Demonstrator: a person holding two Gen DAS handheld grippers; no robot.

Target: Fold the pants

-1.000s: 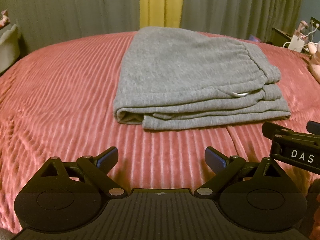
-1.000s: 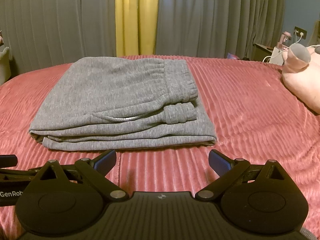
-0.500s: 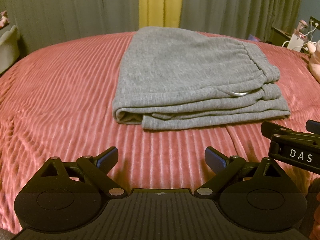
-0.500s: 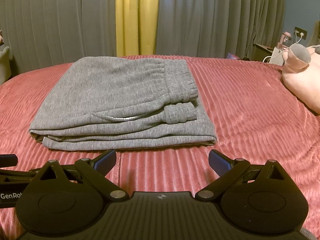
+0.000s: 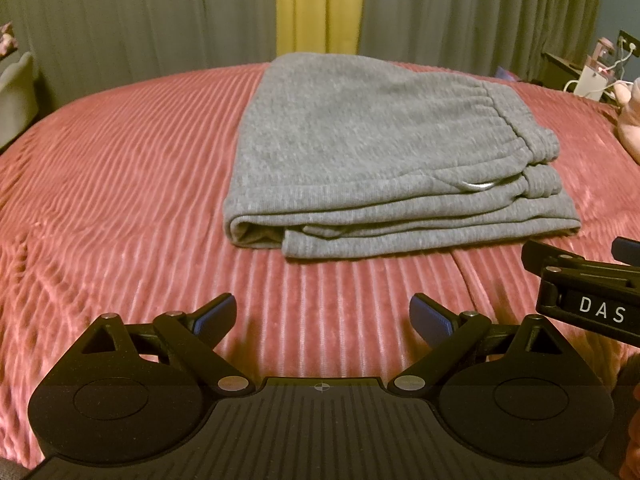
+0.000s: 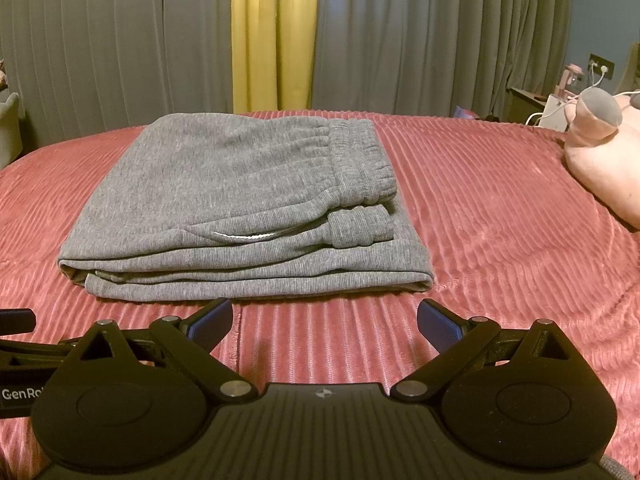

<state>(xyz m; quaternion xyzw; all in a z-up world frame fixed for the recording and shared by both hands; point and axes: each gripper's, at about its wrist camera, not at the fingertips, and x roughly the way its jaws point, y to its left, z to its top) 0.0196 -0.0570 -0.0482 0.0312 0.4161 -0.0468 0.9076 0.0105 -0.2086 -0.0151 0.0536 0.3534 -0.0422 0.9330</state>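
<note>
Just short of the near edge of the folded grey pants, the left gripper hangs with its two blue-padded fingers spread wide, holding nothing, bare pink bedspread showing in the gap between them. Beside it, toward the pants' waistband end, the right gripper sits the same way, fingers wide apart and empty, their tips close to the pants' front edge without touching it. Each tool shows at the margin of the other's view. The pants lie flat on the ribbed bedspread as a tidy stacked rectangle, several layers visible along the near edge, the elastic waistband and a gathered cuff piled at the right end and a pale pocket lining peeking out near the middle. To the right of the pants, well apart, rests a pink plush toy. Beyond the pants, past the far side of the bed, grey curtains hang with a yellow panel between them, and a nightstand with cables stands off to the right.
</note>
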